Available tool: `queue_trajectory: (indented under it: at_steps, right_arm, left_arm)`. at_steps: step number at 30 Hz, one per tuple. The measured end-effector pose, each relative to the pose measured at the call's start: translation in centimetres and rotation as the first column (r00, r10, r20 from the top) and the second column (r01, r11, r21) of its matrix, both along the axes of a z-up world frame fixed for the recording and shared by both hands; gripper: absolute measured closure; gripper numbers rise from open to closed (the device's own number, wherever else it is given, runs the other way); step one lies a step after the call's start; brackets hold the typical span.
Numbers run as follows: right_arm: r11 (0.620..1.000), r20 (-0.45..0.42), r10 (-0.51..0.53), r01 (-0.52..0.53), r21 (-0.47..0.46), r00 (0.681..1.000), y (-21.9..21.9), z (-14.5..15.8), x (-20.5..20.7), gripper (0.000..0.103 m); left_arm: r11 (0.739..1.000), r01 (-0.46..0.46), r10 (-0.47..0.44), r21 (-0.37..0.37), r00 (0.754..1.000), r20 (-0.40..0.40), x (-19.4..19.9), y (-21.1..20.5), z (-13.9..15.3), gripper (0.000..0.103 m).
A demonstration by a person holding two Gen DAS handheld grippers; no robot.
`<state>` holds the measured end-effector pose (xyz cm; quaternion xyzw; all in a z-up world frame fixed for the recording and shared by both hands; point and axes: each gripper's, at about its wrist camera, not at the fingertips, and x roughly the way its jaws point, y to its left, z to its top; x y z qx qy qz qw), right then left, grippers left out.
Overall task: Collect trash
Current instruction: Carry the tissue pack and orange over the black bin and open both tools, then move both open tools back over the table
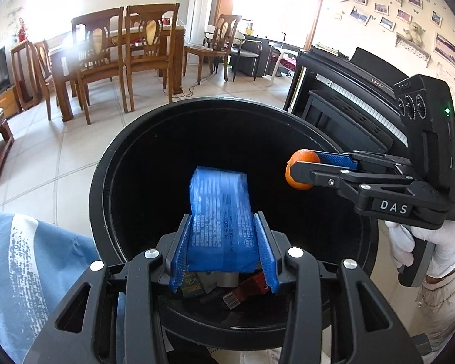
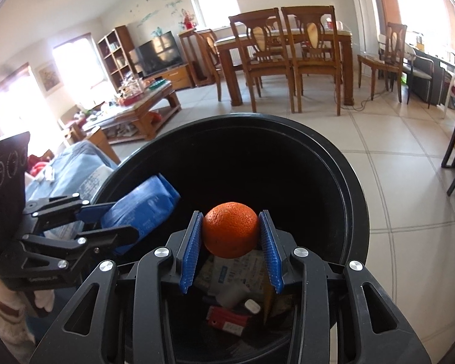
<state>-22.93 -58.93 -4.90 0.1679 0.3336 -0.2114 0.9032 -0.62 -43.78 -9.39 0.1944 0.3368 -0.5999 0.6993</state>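
Note:
A round black trash bin [image 1: 106, 179] stands on the tiled floor, with its rim also in the right wrist view [image 2: 358, 200]. Several wrappers and a red box [image 2: 227, 321] lie at its bottom. My left gripper [image 1: 223, 233] is shut on a blue tissue pack [image 1: 220, 212] and holds it over the bin mouth; the pack also shows in the right wrist view [image 2: 142, 209]. My right gripper [image 2: 232, 233] is shut on an orange [image 2: 230, 229] and holds it above the bin; the orange shows in the left wrist view [image 1: 300, 168].
A blue cloth-covered seat [image 1: 30, 273] sits left of the bin. A black piano [image 1: 348, 97] stands to the right. A wooden dining table with chairs [image 2: 288, 51], a coffee table [image 2: 136, 106] and a TV [image 2: 157, 51] stand farther off on the tiled floor.

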Motion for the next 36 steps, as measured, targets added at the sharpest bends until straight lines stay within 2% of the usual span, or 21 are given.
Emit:
queue_trajectory:
  at_steps: [4,6,9,11,13,16,18,21,24,26,27,32,36]
  right_arm:
    - [1.000,0.009,0.000,0.000,-0.003,1.000,0.3,0.5,0.3,0.063]
    - [1.000,0.022,-0.006,0.006,-0.002,1.000,0.5,0.8,0.3,0.053]
    - [1.000,0.034,-0.013,0.013,-0.002,0.999,0.6,1.1,0.4,0.052]
    - [1.000,0.041,-0.018,0.018,-0.004,0.999,0.8,1.4,0.6,0.047]
    - [1.000,0.052,-0.022,0.022,-0.004,0.998,1.0,1.7,0.6,0.042]
    - [1.000,0.058,-0.014,0.014,-0.004,0.998,1.7,2.0,1.2,0.042]
    - [1.000,0.057,-0.004,0.005,-0.007,0.998,2.4,2.2,1.7,0.042]
    - [1.000,0.064,0.014,-0.013,-0.011,0.998,3.3,2.6,2.6,0.038]
    - [0.999,0.066,0.040,-0.039,-0.017,0.997,4.6,3.2,3.8,0.038]
    - [0.998,0.067,0.062,-0.061,-0.021,0.996,5.7,3.4,4.7,0.037]
    - [0.997,0.068,0.075,-0.074,-0.024,0.995,6.3,3.6,5.3,0.035]
    - [0.989,0.069,0.146,-0.143,-0.037,0.987,9.7,4.3,8.4,0.033]
    - [0.978,0.068,0.207,-0.205,-0.033,0.976,12.7,4.6,11.7,0.028]
  left_arm:
    - [1.000,0.007,-0.007,-0.017,1.000,0.002,-0.2,0.5,0.4,0.061]
    - [1.000,0.010,-0.010,-0.026,1.000,0.005,-0.3,0.8,0.6,0.061]
    - [0.999,0.009,-0.008,-0.038,1.000,0.006,-0.4,1.3,0.9,0.061]
    - [0.999,0.006,-0.005,-0.045,1.000,0.008,-0.5,1.8,1.3,0.057]
    - [0.998,-0.006,0.007,-0.062,1.000,0.017,-0.5,2.7,1.6,0.043]
    - [0.996,-0.018,0.020,-0.085,1.000,0.023,-0.4,3.9,2.3,0.041]
    - [0.995,-0.028,0.031,-0.095,0.999,0.031,-0.4,4.6,2.8,0.037]
    - [0.993,-0.048,0.052,-0.111,0.998,0.036,0.0,6.0,3.4,0.037]
    - [0.989,-0.075,0.081,-0.127,0.996,0.045,0.3,7.9,4.0,0.036]
    - [0.986,-0.096,0.103,-0.136,0.993,0.050,0.6,8.9,4.3,0.030]
    - [0.984,-0.108,0.117,-0.143,0.992,0.055,0.8,9.5,4.5,0.024]
    - [0.968,-0.184,0.199,-0.171,0.977,0.076,2.3,13.0,5.4,0.024]
    - [0.953,-0.247,0.264,-0.174,0.961,0.082,3.7,15.6,5.8,0.024]
